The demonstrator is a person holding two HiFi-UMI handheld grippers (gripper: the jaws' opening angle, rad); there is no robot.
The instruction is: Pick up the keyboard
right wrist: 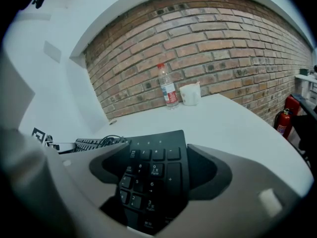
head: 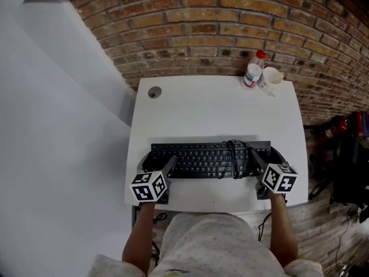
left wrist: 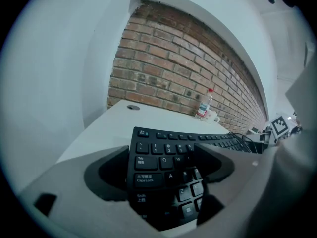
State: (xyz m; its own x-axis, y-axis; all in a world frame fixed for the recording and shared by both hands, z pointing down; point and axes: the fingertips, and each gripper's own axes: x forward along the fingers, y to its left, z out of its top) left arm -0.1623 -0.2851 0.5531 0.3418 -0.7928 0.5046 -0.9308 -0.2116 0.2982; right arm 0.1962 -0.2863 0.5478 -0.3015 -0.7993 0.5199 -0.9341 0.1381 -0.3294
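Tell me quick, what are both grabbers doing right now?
The left gripper is closed on the keyboard, holding its left end.
The right gripper is closed on its right end.

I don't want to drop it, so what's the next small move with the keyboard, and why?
Probably lift both ends straight up together, keeping it level. The left gripper and the right gripper each look closed on an end of the keyboard, and its coiled cable rests on the keys.
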